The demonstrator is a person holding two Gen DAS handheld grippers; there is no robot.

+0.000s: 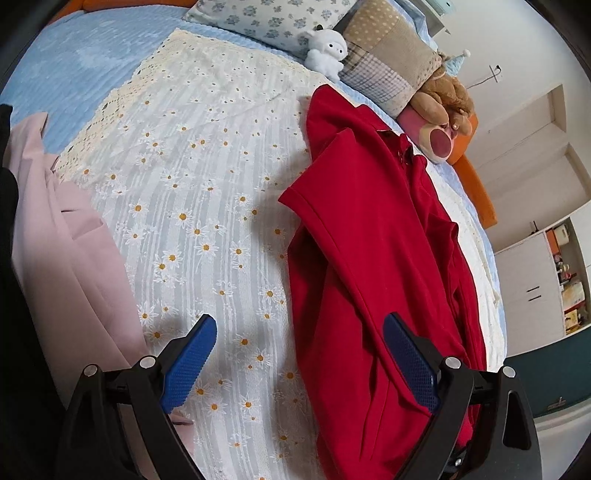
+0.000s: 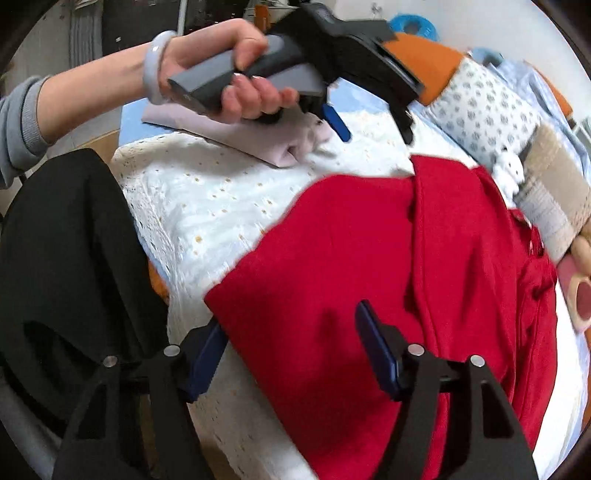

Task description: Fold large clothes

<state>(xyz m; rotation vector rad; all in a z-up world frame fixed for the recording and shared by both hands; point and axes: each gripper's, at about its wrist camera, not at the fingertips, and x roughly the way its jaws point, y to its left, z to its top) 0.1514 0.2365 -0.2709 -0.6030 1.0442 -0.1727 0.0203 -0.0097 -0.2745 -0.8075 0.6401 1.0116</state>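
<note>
A red collared garment (image 2: 369, 251) lies spread on the daisy-print bedspread (image 1: 192, 206), one sleeve folded across its front (image 1: 332, 192). My right gripper (image 2: 291, 321) is open. Its jaws straddle the garment's near hem corner; the left pad (image 2: 205, 358) sits just outside the cloth's edge, and neither pad presses on it. My left gripper (image 1: 300, 321) is open too, low over the bedspread at the garment's left edge. In the right wrist view a hand holds the left gripper (image 2: 373, 127) above the bed, beside a folded pink garment (image 2: 236, 136).
The pink garment (image 1: 66, 258) lies at the bed's left side. Pillows (image 1: 280, 18), a white plush (image 1: 327, 51) and a brown plush bear (image 1: 443, 110) line the headboard end. The person's black-trousered legs (image 2: 74, 258) stand at the bed's edge. White cabinets (image 1: 535, 288) stand beyond the bed.
</note>
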